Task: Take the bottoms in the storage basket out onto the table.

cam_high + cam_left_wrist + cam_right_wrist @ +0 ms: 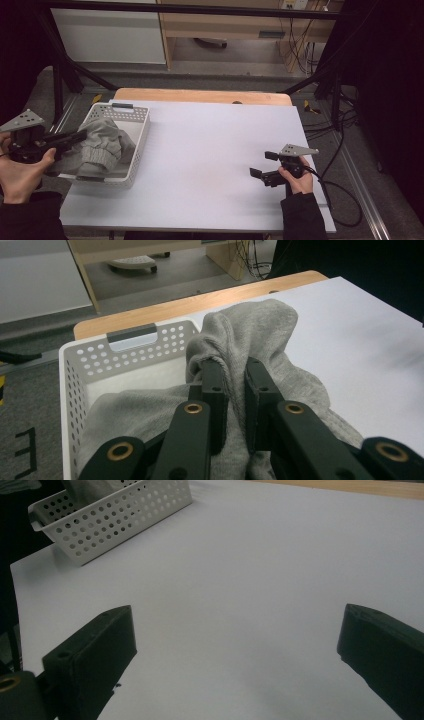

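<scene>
A grey sweatshirt [102, 145] lies bunched in a white perforated basket [140, 131] at the table's left. My left gripper [80, 135] reaches in from the left and is shut on a fold of the grey sweatshirt [250, 335], which rises between its fingers [215, 390] above the basket [125, 347]. My right gripper [262, 164] rests low over the white table near the right edge, open, with nothing between its jaws. In the right gripper view the basket [115, 515] stands far off at upper left.
The white table top [210, 145] stretches between the basket and the right hand. A wooden strip [200, 95] runs along the far edge. Black frame bars and cables [340, 170] stand around the table's right side.
</scene>
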`<state>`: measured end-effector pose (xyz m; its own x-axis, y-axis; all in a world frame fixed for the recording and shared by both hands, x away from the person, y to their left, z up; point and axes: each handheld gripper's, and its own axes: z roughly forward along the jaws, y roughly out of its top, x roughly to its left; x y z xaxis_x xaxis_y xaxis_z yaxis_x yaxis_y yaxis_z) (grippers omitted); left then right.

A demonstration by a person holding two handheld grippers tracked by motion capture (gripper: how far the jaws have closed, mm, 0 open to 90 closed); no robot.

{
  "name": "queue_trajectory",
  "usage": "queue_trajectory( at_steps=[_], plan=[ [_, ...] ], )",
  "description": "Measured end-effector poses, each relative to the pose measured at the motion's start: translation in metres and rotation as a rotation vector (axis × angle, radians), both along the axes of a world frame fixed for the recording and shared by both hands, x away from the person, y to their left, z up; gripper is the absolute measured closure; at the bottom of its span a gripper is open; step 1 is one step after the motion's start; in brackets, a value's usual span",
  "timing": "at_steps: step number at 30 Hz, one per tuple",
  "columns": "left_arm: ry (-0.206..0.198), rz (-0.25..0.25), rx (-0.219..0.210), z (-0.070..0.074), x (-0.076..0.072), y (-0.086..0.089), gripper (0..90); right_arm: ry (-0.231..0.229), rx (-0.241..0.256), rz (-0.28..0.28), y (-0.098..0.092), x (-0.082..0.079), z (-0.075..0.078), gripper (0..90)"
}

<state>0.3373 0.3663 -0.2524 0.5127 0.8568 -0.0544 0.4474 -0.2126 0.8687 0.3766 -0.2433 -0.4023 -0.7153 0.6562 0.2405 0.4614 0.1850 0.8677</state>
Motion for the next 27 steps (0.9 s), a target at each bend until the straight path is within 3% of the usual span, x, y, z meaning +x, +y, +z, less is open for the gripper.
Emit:
queue_trajectory(
  at_steps=[27],
  plan=[
    [-0.039,-0.011,-0.001,0.023,-0.007,0.004,81.8,-0.001,-0.004,0.002,0.0,0.0,0.0,2.7]
  ],
)
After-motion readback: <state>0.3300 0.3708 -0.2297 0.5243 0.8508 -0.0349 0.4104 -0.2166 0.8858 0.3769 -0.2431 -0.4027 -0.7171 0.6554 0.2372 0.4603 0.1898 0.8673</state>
